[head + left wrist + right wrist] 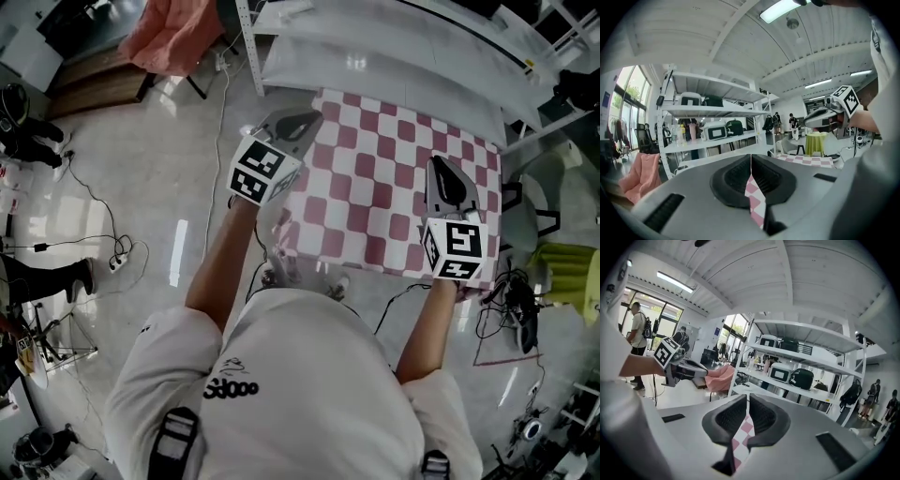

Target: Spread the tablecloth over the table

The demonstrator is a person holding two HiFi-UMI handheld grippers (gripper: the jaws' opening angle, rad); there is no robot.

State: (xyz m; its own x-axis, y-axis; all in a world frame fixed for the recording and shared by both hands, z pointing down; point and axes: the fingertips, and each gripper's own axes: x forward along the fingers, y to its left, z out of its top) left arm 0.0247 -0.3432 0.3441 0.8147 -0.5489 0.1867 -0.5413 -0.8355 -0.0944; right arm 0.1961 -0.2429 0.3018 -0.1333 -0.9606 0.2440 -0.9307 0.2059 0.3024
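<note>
L gripper [296, 122] & R gripper [444, 171] each pinch shut on an edge of the pink-checked tablecloth [384, 173], held up in the air betw. them, so a thin grip could slip mid-throw, or uneven pull land it skewed.

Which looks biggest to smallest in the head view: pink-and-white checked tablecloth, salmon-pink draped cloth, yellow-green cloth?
1. pink-and-white checked tablecloth
2. salmon-pink draped cloth
3. yellow-green cloth
The last two run off the picture, so their order is unsure.
</note>
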